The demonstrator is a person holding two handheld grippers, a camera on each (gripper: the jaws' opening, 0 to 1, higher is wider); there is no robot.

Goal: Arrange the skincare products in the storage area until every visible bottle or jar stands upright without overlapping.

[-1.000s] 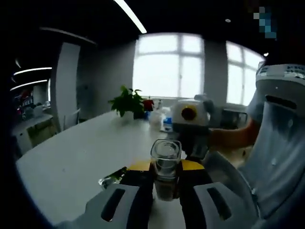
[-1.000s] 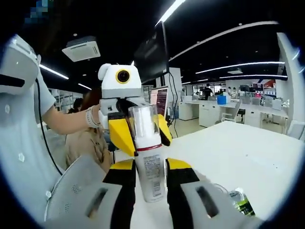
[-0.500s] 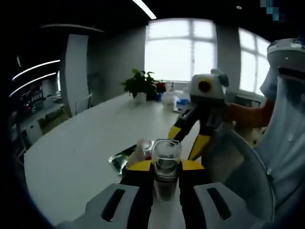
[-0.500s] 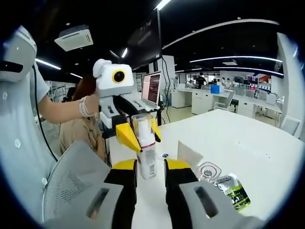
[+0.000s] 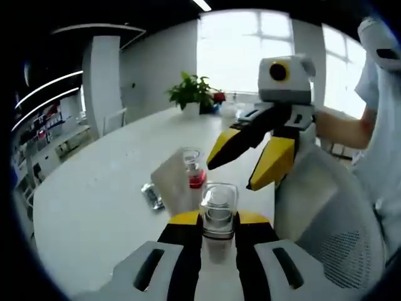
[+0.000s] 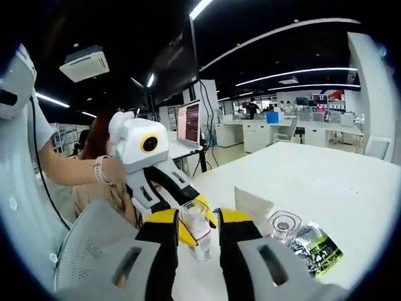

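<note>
In the left gripper view, a long white table (image 5: pixel 106 188) stretches toward bright windows, and a green potted plant (image 5: pixel 194 93) stands at its far end. On the table, left of centre, a small flat green-and-silver sachet (image 5: pixel 152 195) lies beside a pale grey upright card or panel (image 5: pixel 172 185). Just behind this panel stands a small clear bottle with a red band (image 5: pixel 192 168); what is inside it I cannot tell. In the lower middle, the left gripper (image 5: pixel 218 219) pinches with its yellow-tipped jaws a white bottle with a clear plastic cap (image 5: pixel 218 210), which stands upright between them. To the right, the right gripper (image 5: pixel 254 163) comes into this view with its yellow jaws spread and pointing down toward the table, above a white mesh chair back (image 5: pixel 326 213). In the right gripper view, the left gripper (image 6: pixel 188 219) with its white body is at centre left, holding the same capped bottle (image 6: pixel 197 226) tilted, and this bottle lies between the jaws of the right gripper (image 6: pixel 195 229); these jaws stand apart and I cannot tell if they touch it. Further right, on the table, stands the clear bottle (image 6: pixel 280 227), and just beside it lies the sachet (image 6: pixel 316 248).
</note>
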